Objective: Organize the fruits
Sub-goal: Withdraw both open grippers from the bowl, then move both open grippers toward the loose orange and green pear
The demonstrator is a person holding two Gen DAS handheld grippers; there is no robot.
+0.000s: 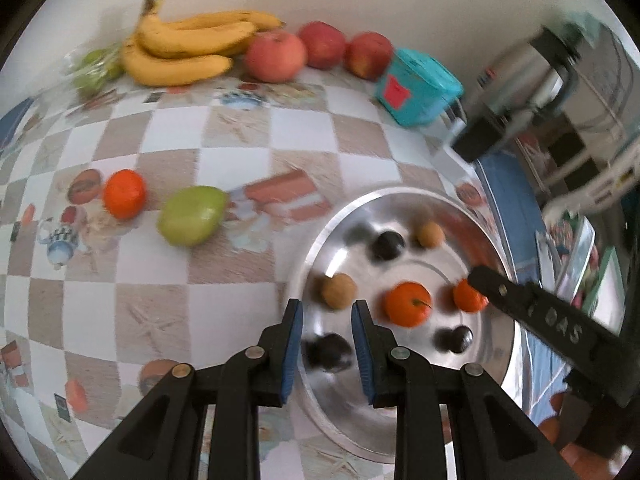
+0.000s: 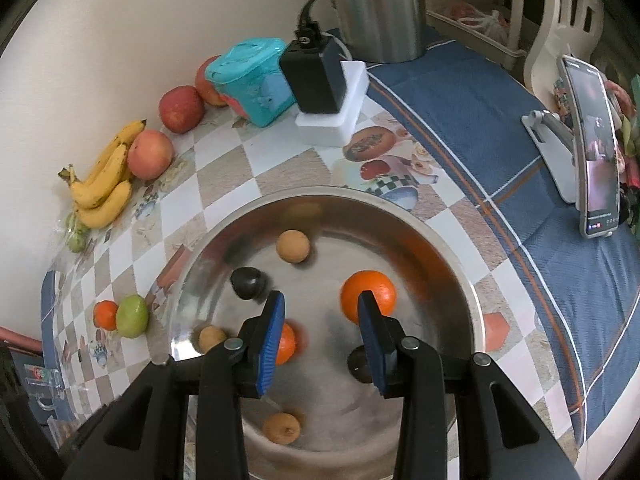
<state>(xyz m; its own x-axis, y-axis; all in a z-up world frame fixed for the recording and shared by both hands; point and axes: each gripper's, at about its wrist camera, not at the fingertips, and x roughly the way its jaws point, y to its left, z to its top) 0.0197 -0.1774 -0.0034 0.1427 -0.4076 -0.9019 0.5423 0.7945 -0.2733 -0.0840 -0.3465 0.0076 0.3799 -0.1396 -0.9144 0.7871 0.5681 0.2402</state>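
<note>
Along the back edge of the table (image 1: 168, 132), from the left corner: a bagged green fruit (image 1: 94, 66), a bunch of bananas (image 1: 180, 48), then three red apples (image 1: 276, 56) in a row against the wall, the last touching a teal box (image 1: 416, 88). Just right of the box, a black adapter (image 2: 314, 76) on a white block (image 2: 336, 120), with a steel kettle (image 2: 380, 8) behind. Nearer the left edge, out on the checked cloth, a loose orange (image 1: 124, 194) just beside a green fruit (image 1: 192, 216), both well apart from the back row. Toward the front right, a wide steel bowl (image 1: 392, 191) holding two brown round fruits (image 1: 339, 291), three dark ones (image 1: 387, 245) and two small oranges (image 1: 408, 304), all scattered and none touching. Over the bowl's left rim, the left gripper (image 1: 326, 308), pointing steeply down, pads drawn in close with only a narrow slot between them and nothing in it. Over the middle of the bowl, the right gripper (image 2: 320, 300), spread somewhat wider and empty, with an orange showing past each finger on the bowl floor below. By the right edge, on the blue border of the cloth, a phone (image 2: 596, 152) upright in a white stand.
</note>
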